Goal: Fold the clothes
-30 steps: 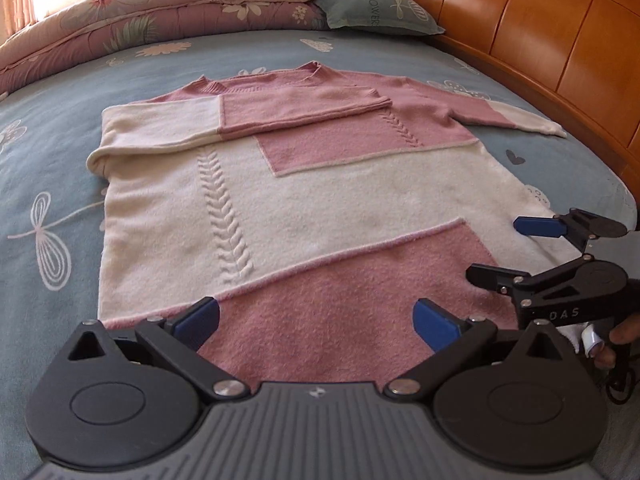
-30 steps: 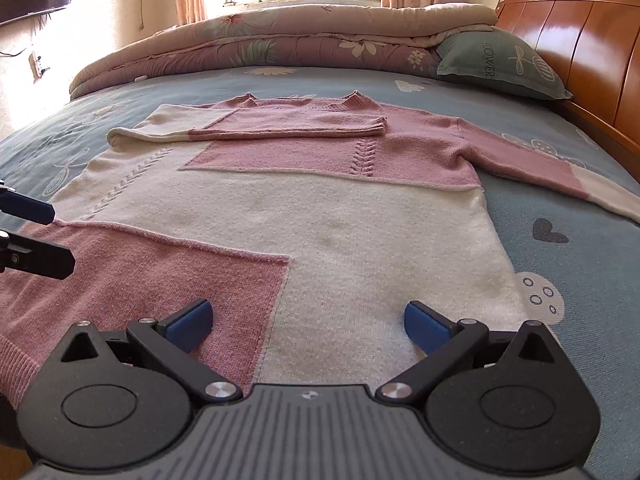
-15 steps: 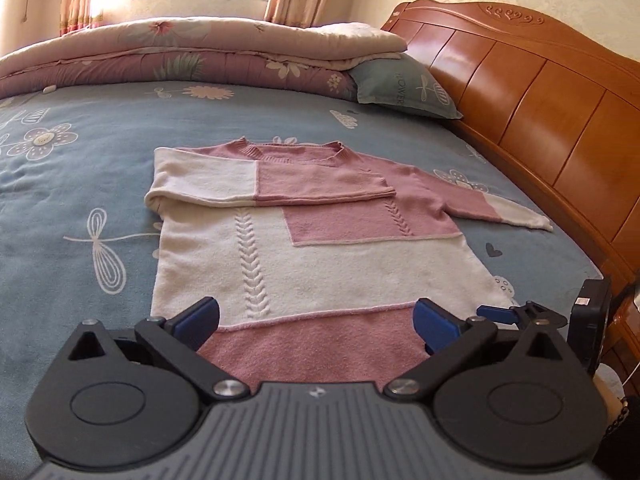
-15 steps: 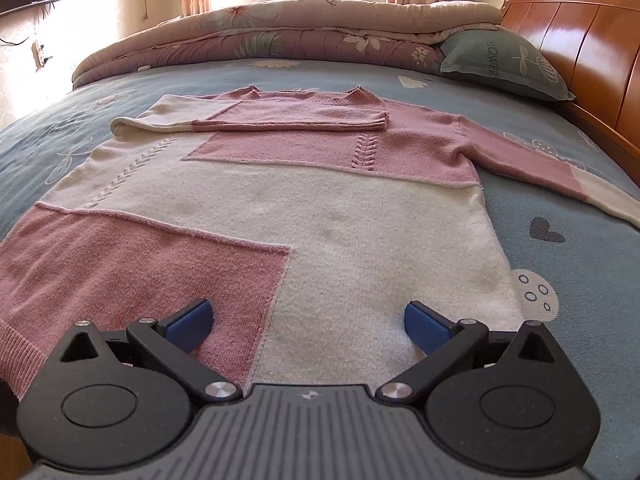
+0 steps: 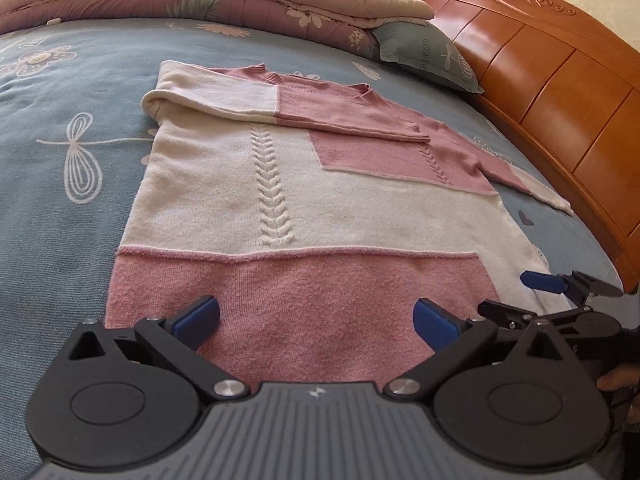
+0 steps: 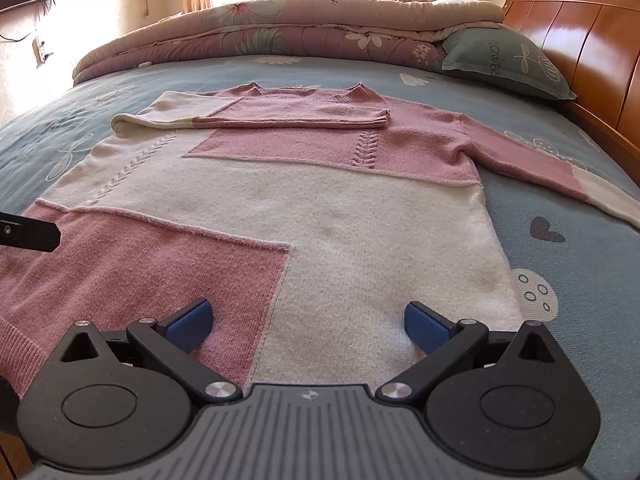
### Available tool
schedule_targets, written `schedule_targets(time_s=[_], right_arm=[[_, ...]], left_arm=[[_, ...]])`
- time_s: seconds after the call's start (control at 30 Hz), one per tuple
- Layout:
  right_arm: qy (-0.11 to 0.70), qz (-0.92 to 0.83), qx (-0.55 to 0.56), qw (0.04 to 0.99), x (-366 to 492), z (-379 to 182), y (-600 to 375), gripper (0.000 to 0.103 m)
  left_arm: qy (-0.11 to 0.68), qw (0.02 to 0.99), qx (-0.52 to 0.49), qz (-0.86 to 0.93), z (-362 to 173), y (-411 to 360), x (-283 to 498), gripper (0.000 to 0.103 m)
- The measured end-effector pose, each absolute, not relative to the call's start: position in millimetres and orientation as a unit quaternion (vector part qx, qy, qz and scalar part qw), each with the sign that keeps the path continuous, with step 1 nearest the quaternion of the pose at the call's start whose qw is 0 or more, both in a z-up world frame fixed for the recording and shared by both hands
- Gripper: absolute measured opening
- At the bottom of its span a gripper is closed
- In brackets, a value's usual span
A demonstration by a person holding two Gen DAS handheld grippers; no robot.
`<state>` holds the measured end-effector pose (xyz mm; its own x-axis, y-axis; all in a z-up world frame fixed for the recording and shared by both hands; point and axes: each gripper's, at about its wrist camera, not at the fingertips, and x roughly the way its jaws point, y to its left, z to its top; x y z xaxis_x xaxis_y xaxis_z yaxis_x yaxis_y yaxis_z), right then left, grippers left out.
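Sweater (image 6: pixel 304 216), pink-and-cream knit, lies flat on a blue floral bedsheet (image 6: pixel 568 264), neck toward the rolled quilt (image 6: pixel 280 28), hem toward the cameras. One sleeve (image 6: pixel 280 116) is folded across the chest; the other sleeve (image 6: pixel 560 172) stretches out on the sheet toward the wooden headboard (image 6: pixel 592 60). L gripper (image 5: pixel 316 318) hangs just above the hem's pink panel, blue pads spread wide w/ nothing between them; whether the pads touch the knit can't be told. R gripper (image 6: pixel 306 322) sits over the hem where pink meets cream, fingers also spread wide, gripping nothing; contact w/ the fabric unclear. In the L wrist view the R gripper (image 5: pixel 516 294) shows at the sweater's hem corner on the headboard side, its blue pad (image 5: pixel 542 282) over the cream edge, fingers apart. A grey-green pillow (image 6: pixel 508 60) rests beyond the sweater's outstretched sleeve, against the headboard and beside the quilt.
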<state>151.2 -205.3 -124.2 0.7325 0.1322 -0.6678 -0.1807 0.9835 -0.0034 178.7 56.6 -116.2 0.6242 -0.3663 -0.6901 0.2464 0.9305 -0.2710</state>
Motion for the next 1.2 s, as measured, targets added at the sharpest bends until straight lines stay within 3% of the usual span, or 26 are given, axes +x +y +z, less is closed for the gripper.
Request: schedule_targets(time_s=[0.1, 0.2, 0.53, 0.83, 1.2], right_arm=[[0.360, 0.084, -0.035, 0.929, 152, -124, -205, 0.103], [0.362, 0.085, -0.035, 0.928, 152, -124, -205, 0.103], [0.342, 0.090, -0.036, 0.935, 145, -128, -207, 0.103], [0.322, 0.095, -0.040, 0.941, 140, -131, -209, 0.103], [0.341, 0.078, -0.036, 0.936, 147, -127, -205, 0.103]], left_arm=[[0.425, 0.891, -0.022, -0.160, -112, 44, 176, 0.102], [0.451, 0.880, -0.032, -0.149, -104, 38, 182, 0.102], [0.392, 0.902, -0.041, -0.176, -76, -15, 245, 0.102], [0.401, 0.899, 0.009, -0.172, -115, -32, 267, 0.102], [0.417, 0.895, 0.008, -0.157, -116, -25, 267, 0.102]])
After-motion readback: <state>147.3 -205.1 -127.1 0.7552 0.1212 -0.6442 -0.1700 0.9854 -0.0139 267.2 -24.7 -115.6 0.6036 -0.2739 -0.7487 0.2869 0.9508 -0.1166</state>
